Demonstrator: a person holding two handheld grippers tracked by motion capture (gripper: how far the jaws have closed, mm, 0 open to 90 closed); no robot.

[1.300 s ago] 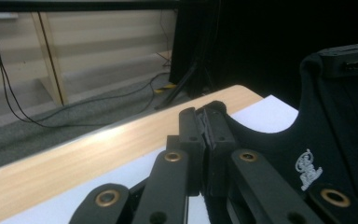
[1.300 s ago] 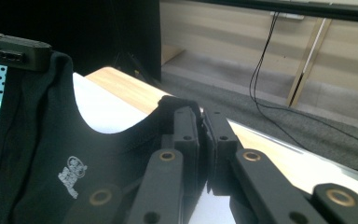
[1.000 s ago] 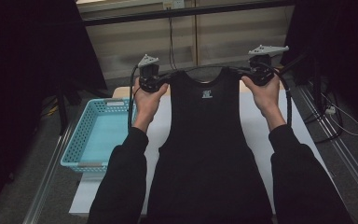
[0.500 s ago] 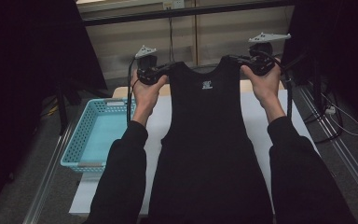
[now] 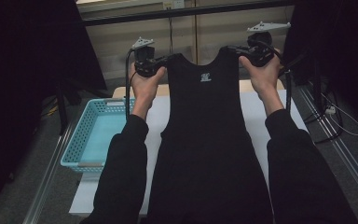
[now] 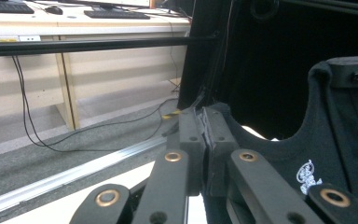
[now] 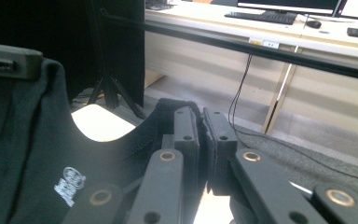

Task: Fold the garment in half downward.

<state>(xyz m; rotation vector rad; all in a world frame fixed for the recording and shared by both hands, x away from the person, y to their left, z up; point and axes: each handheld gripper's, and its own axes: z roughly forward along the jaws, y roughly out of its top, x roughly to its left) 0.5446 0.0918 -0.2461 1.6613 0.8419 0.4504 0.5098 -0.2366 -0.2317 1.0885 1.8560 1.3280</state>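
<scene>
A black sleeveless top (image 5: 207, 135) with a small white chest logo hangs by its two shoulder straps above the white table (image 5: 254, 116). My left gripper (image 5: 164, 60) is shut on the left strap, and in the left gripper view the jaws (image 6: 205, 122) pinch the black cloth (image 6: 279, 154). At the other shoulder my right gripper (image 5: 235, 48) is shut on the right strap, and its jaws (image 7: 200, 122) clamp the fabric (image 7: 51, 163) in the right gripper view. The top's lower part drapes down over the table's near edge between the person's sleeves.
A light blue plastic basket (image 5: 86, 140) stands at the table's left edge. A black bar (image 5: 191, 10) runs across behind the table, with pale desks beyond. Cables trail on the grey floor (image 5: 340, 116) at the right, and a dark stand (image 7: 107, 84) rises at the left.
Both hands have risen with the top held by its straps, so more of the garment hangs off the table. Both grips are the same as before.
</scene>
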